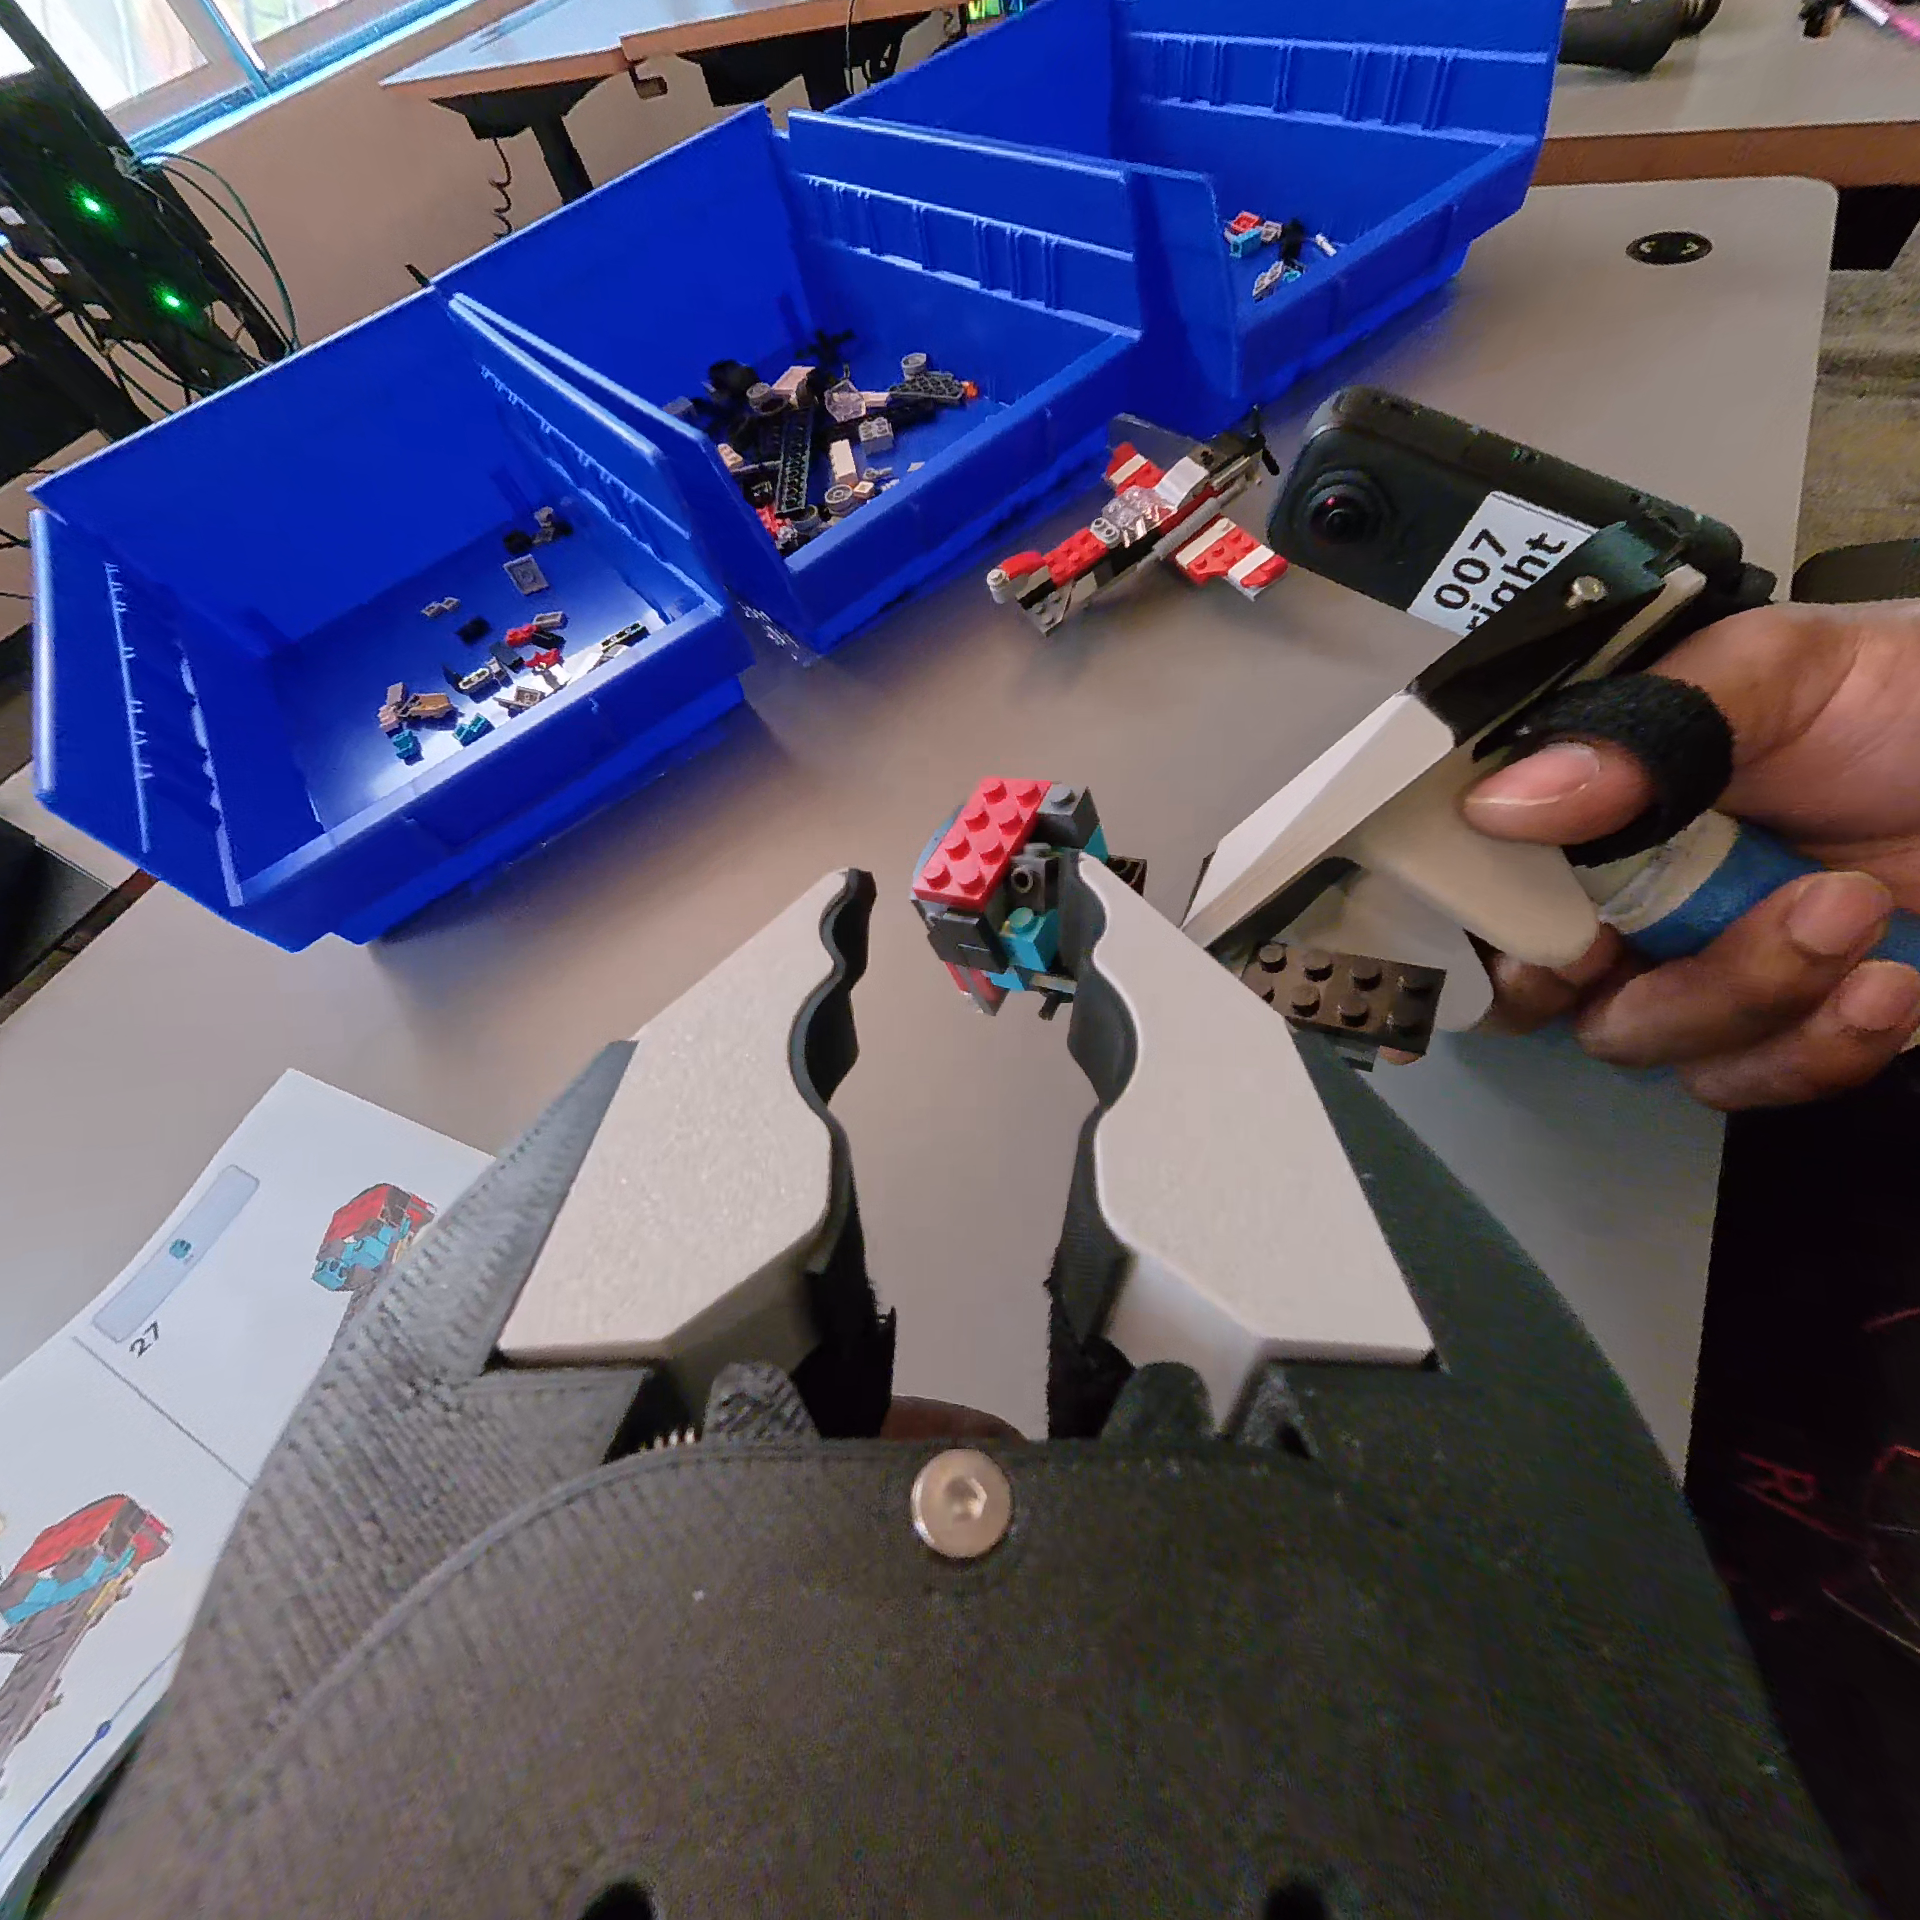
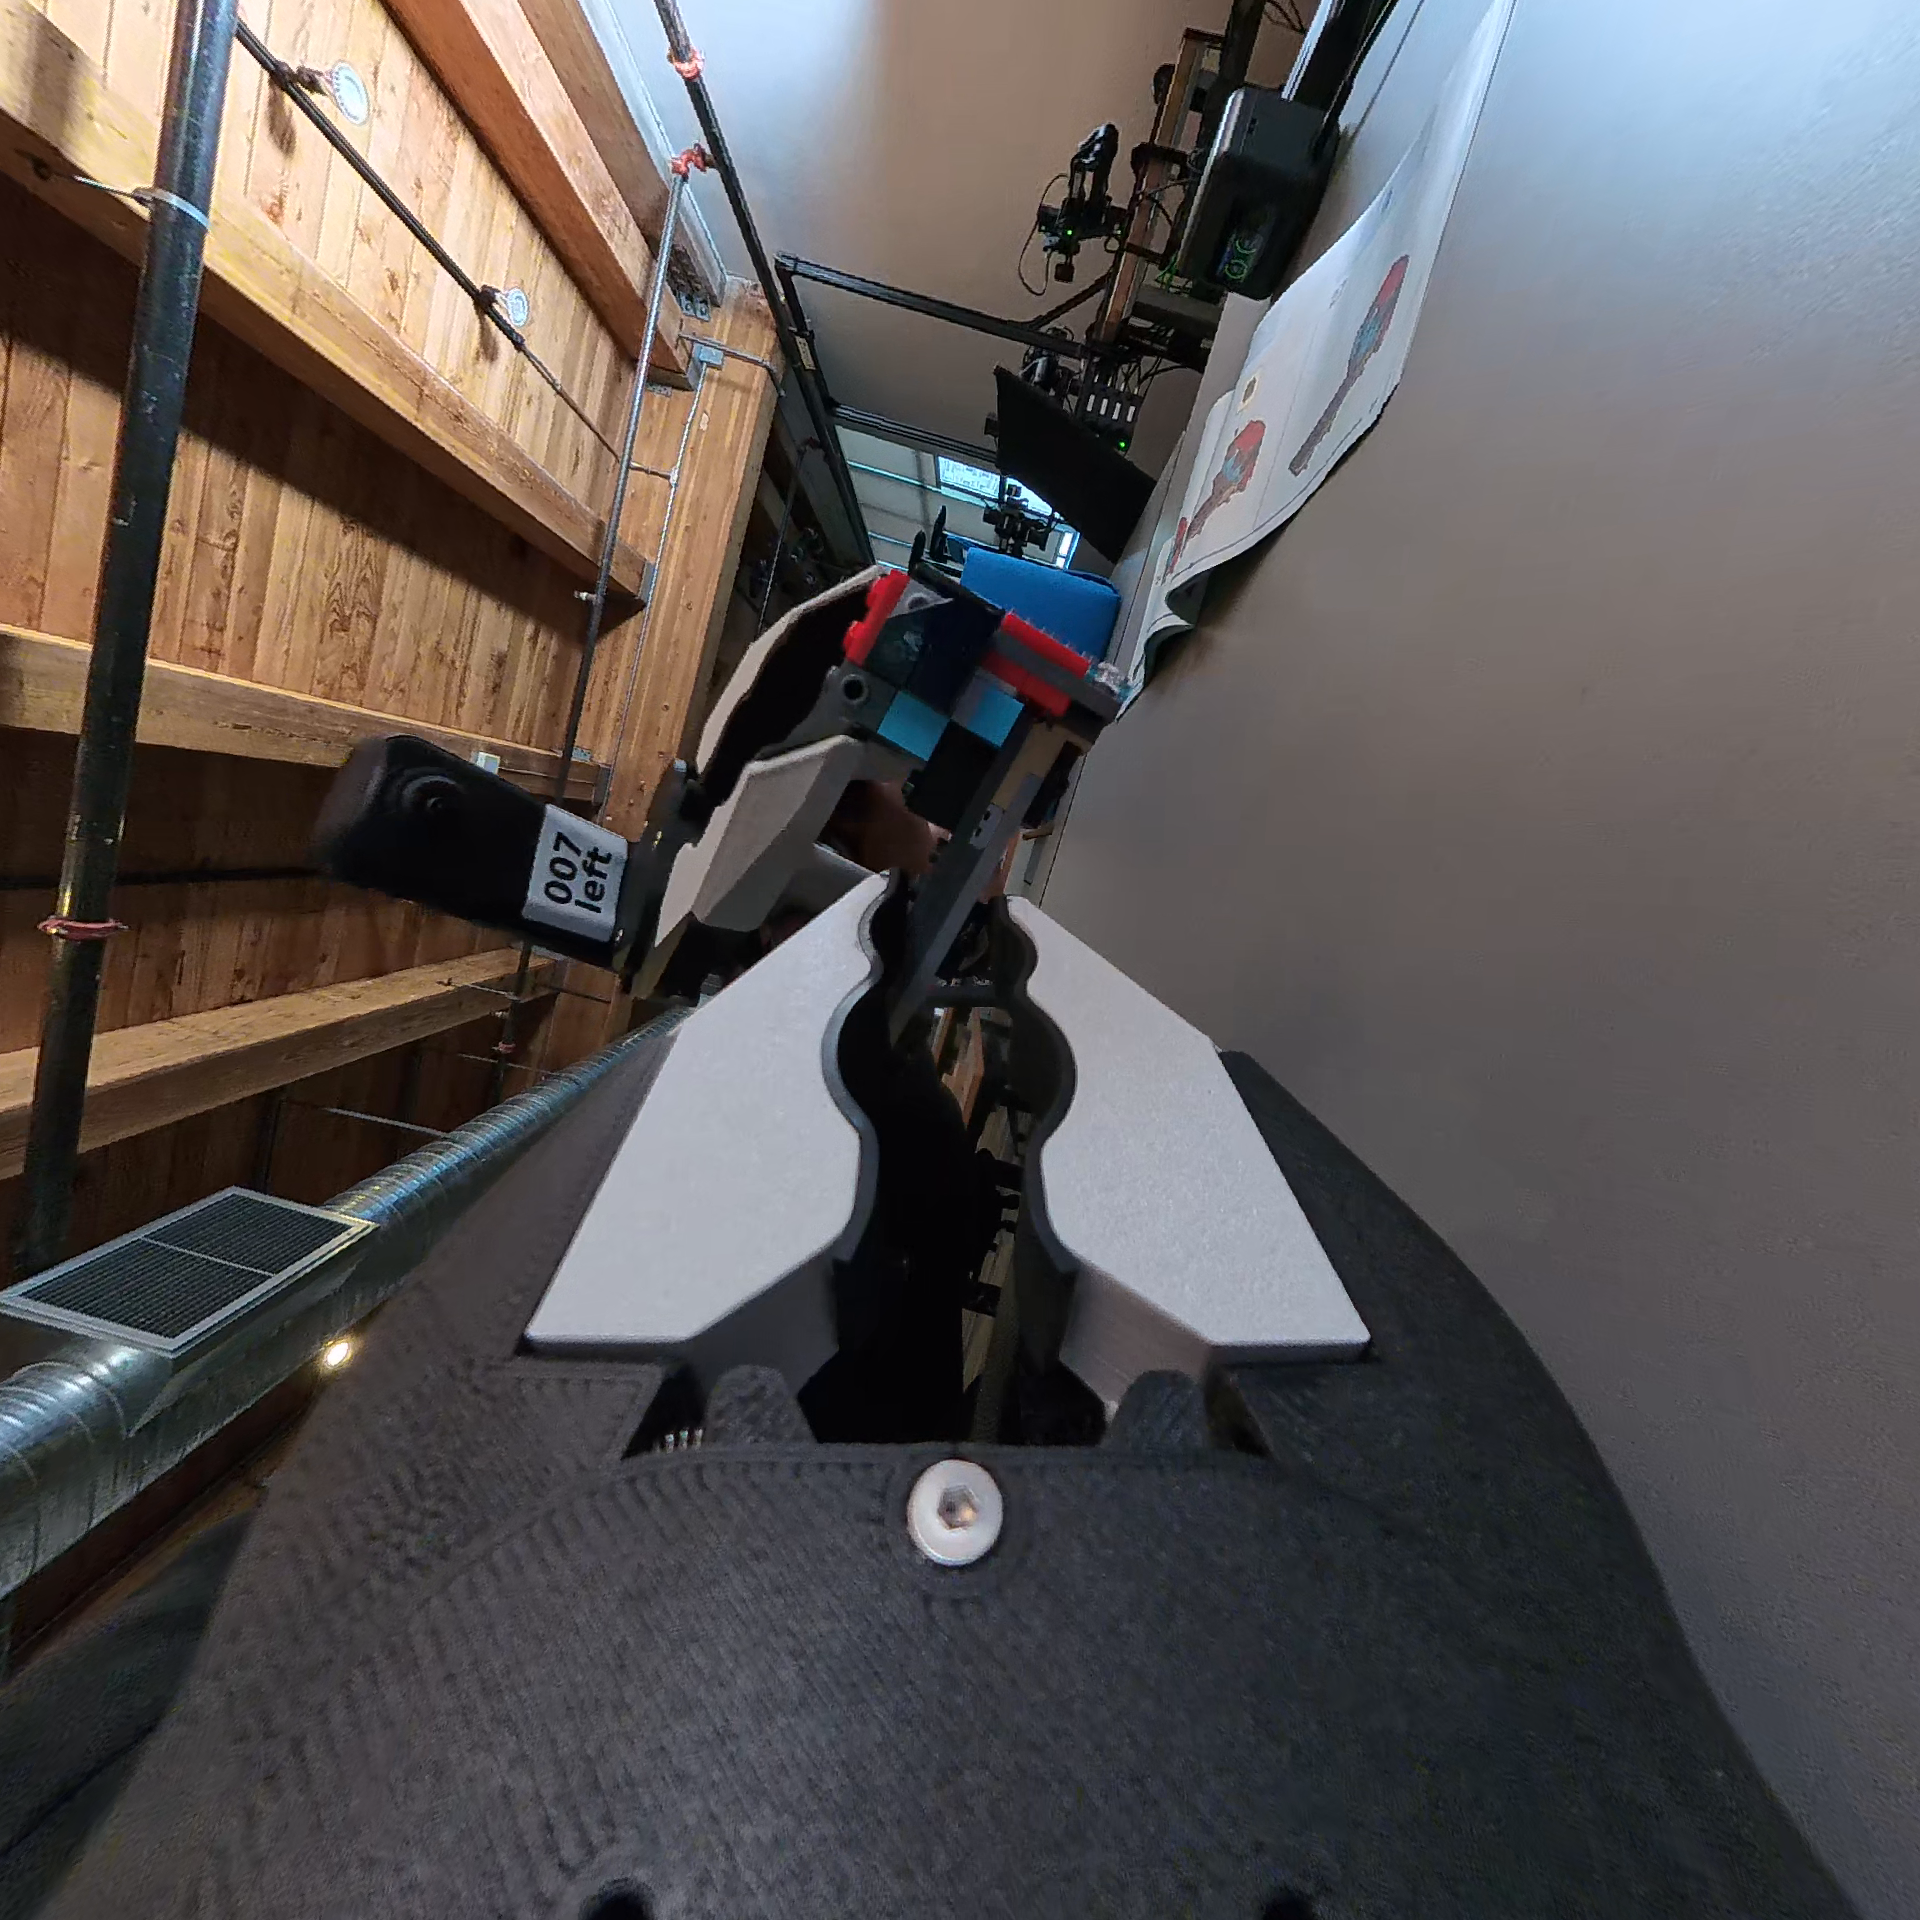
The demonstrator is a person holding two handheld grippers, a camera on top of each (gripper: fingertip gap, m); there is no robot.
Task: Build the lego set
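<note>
A small lego build (image 1: 992,883) with a red studded top and teal and grey parts hangs above the grey table (image 1: 520,1039). My left gripper (image 1: 971,904) is open. The build sits between its fingertips, close against the right finger (image 1: 1164,1039). My right gripper (image 2: 945,914) is shut on a black plate (image 2: 951,883) that runs up into the build (image 2: 956,675). In the left wrist view the right gripper (image 1: 1226,925) comes in from the right, a hand on its handle, with the black studded plate (image 1: 1340,987) in its fingers.
Three blue bins (image 1: 156,727) with several loose pieces stand along the far side of the table. A finished red and white lego plane (image 1: 1143,530) lies in front of them. An open instruction booklet (image 1: 208,1299) lies at the near left.
</note>
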